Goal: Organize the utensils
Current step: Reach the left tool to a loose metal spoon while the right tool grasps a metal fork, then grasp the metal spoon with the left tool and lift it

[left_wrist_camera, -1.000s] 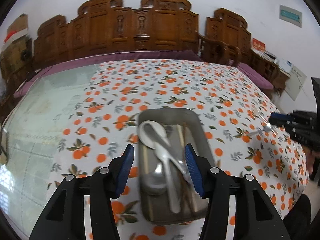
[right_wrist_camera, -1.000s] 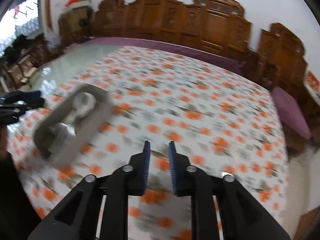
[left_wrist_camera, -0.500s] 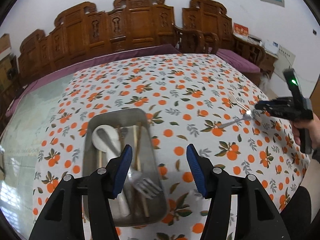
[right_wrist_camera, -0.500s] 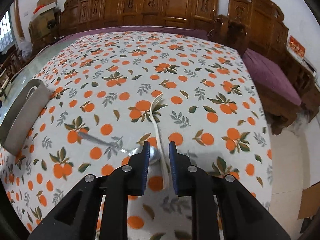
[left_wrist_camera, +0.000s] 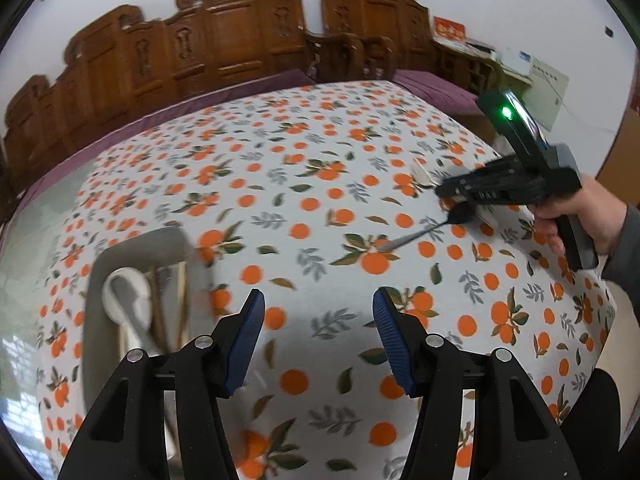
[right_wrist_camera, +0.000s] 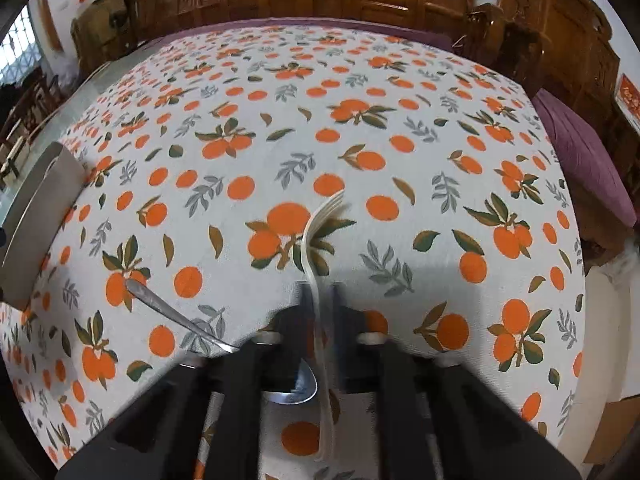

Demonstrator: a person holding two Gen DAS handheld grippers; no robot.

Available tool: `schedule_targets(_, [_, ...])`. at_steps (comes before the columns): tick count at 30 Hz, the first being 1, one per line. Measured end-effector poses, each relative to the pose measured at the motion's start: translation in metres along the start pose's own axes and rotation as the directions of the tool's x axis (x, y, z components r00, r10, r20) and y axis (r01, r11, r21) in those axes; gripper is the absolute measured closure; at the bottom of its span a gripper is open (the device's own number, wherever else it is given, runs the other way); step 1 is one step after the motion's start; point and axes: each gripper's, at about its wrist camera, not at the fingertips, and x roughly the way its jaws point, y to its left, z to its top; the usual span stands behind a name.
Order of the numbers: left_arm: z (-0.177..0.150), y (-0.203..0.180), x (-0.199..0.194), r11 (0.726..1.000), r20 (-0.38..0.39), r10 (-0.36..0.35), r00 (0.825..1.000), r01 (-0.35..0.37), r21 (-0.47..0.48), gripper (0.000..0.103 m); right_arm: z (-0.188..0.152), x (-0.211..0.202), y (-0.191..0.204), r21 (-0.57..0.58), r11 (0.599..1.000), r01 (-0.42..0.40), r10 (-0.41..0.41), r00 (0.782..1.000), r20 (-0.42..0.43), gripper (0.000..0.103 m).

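Note:
A white plastic fork (right_wrist_camera: 325, 220) lies on the orange-print tablecloth, tines pointing away. My right gripper (right_wrist_camera: 320, 294) is shut on its handle; in the left wrist view the right gripper (left_wrist_camera: 444, 192) sits low over the cloth at the right. A metal spoon (right_wrist_camera: 168, 310) lies beside the fork, its bowl under the right fingers. My left gripper (left_wrist_camera: 318, 312) hangs open over bare cloth with nothing between its pads. A metal tray (left_wrist_camera: 90, 320) at lower left holds a white ceramic spoon (left_wrist_camera: 124, 292) and chopsticks (left_wrist_camera: 182, 300).
The tray (right_wrist_camera: 44, 200) stands at the left edge of the right wrist view. Carved wooden chairs (left_wrist_camera: 224, 44) line the table's far side. A person's hand and grey sleeve (left_wrist_camera: 600, 224) hold the right gripper near the table's right edge.
The left gripper has swung right, off the tray, which now lies at lower left. The right gripper came down over the white fork and closed on its handle.

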Motion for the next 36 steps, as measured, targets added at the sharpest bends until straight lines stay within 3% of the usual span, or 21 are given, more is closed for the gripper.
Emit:
schedule_targets(8, [0.026,-0.041,0.041,0.993,-0.035,-0.067,0.997,0.070,0.094,0.049,-0.012,-0.033,-0.033,0.062,0.997,0.056,-0.062,0.993,0.100,0.099])
schedule_targets(13, [0.044,-0.065,0.068,0.983,-0.053,-0.118,0.992,0.125,0.133,0.049,-0.038,-0.063,-0.052,0.089,0.994,0.058,-0.069,0.988,0.135,0.099])
schedule_targets(25, [0.073,-0.124,0.130,0.928,-0.132,-0.220,0.967,0.249,0.278,0.049,-0.107,-0.104,-0.061,0.088,0.995,0.037,-0.051,0.984,0.171,0.099])
schedule_targets(29, [0.077,-0.133,0.143,0.912,-0.144,-0.214,0.966,0.251,0.325,0.049,-0.117,-0.107,-0.068,0.105,0.994,0.036,-0.054,0.984,0.173,0.099])
schedule_targets(33, [0.081,-0.139,0.149,0.901,-0.151,-0.230,0.962,0.269,0.342,0.057,-0.122,-0.105,-0.070,0.114,0.993,0.028,-0.047,0.984,0.169,0.099])
schedule_targets(36, [0.084,-0.140,0.150,0.897,-0.155,-0.245,0.957,0.285,0.338,0.070,-0.123,-0.103,-0.067,0.112,0.994,0.016,-0.035,0.985,0.167,0.099])
